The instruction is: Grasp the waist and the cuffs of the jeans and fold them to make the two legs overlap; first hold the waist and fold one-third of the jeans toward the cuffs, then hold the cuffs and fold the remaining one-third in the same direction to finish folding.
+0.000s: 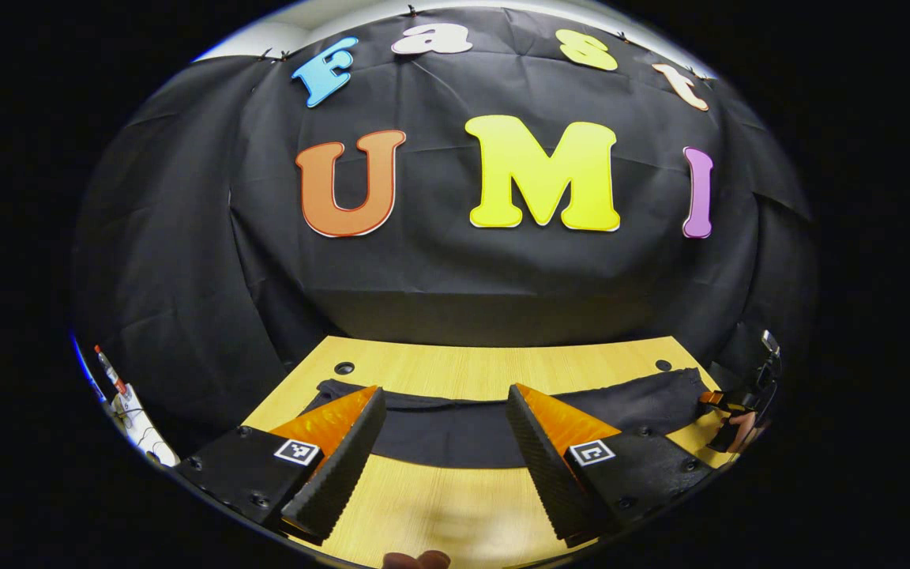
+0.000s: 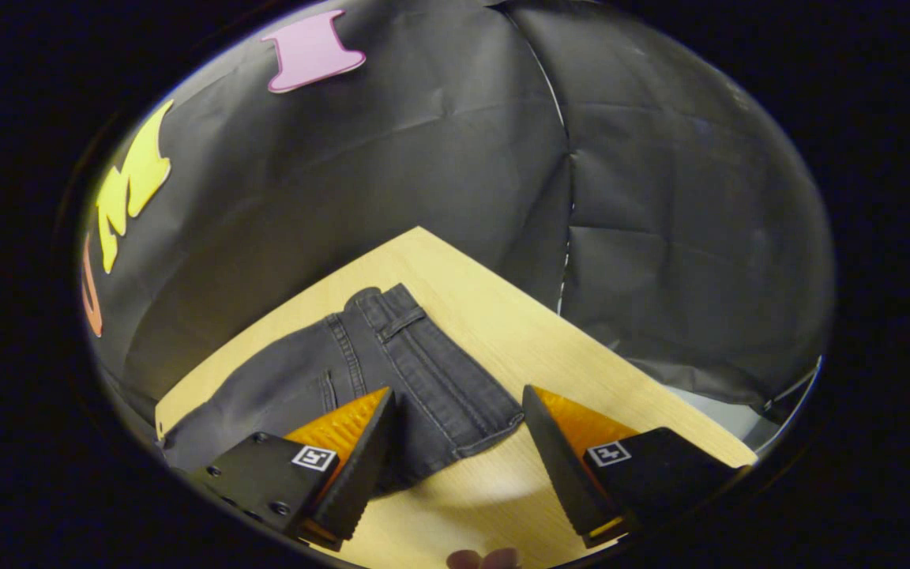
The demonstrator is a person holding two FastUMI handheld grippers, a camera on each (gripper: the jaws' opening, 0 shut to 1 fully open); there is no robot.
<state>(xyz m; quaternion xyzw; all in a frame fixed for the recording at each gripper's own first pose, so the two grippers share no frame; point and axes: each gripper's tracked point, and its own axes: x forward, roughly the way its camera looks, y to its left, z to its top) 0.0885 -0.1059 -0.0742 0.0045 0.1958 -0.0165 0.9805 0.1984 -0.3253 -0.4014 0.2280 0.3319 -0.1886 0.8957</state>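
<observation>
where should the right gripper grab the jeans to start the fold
Judging by the pose, take the waistband at its near corner. The jeans lie flat on the table with the waist end just ahead of the open right gripper. Come in low from the near table edge, one finger sliding under the hem, the other over it.

Light falls evenly from overhead, bright on the wooden table (image 1: 471, 371) and dim on the cloth wall. A soft shadow lies on the table near the lower rim in both views. Focus is sharp; fisheye distortion bends the table edges.
</observation>
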